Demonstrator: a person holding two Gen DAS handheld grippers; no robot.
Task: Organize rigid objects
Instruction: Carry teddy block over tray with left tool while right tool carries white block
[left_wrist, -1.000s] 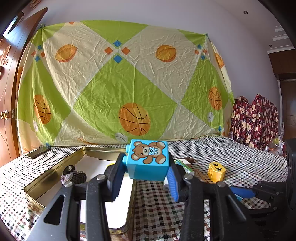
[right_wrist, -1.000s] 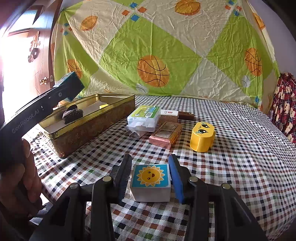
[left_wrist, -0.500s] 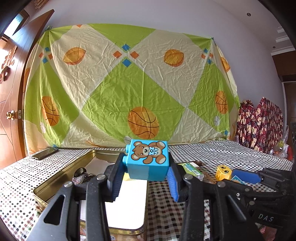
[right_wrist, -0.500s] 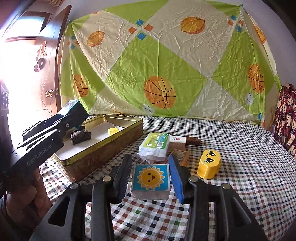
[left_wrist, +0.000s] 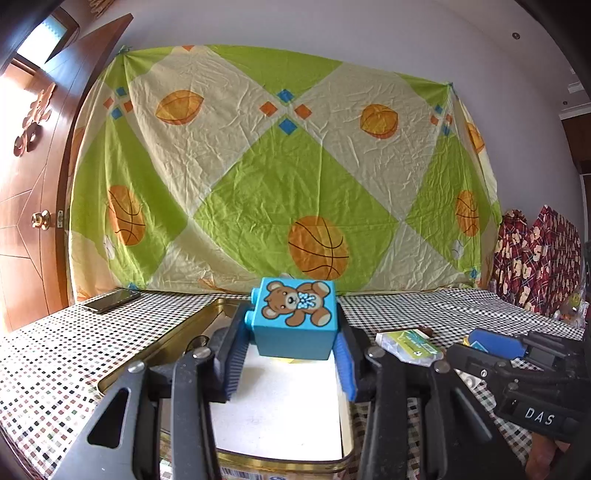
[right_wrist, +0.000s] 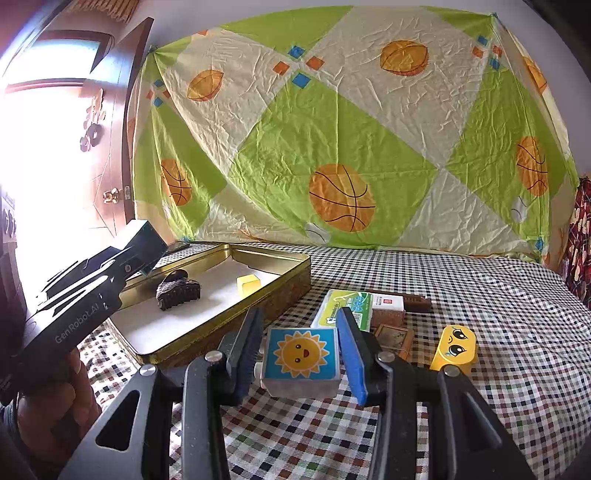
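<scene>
My left gripper (left_wrist: 291, 332) is shut on a blue block with a bear picture (left_wrist: 295, 317) and holds it level above the white floor of the open gold tin (left_wrist: 159, 350). In the right wrist view that gripper (right_wrist: 144, 240) hangs over the tin's left rim. My right gripper (right_wrist: 300, 332) is shut on a white block with a sun picture (right_wrist: 301, 360), held a little above the checked cloth, right of the tin's (right_wrist: 236, 325) near corner. A dark hair claw (right_wrist: 177, 291) and a small yellow cube (right_wrist: 248, 285) lie inside the tin.
On the cloth right of the tin lie a green-and-white pack (right_wrist: 345, 306), a white box (right_wrist: 386, 304), a brown framed tile (right_wrist: 393, 338) and a yellow face block (right_wrist: 456, 349). A phone (left_wrist: 110, 301) rests far left. A patterned sheet hangs behind.
My left gripper has carried the bear block sideways until it is over the tin. My right gripper has lifted the sun block off the cloth and brought it nearer the tin.
</scene>
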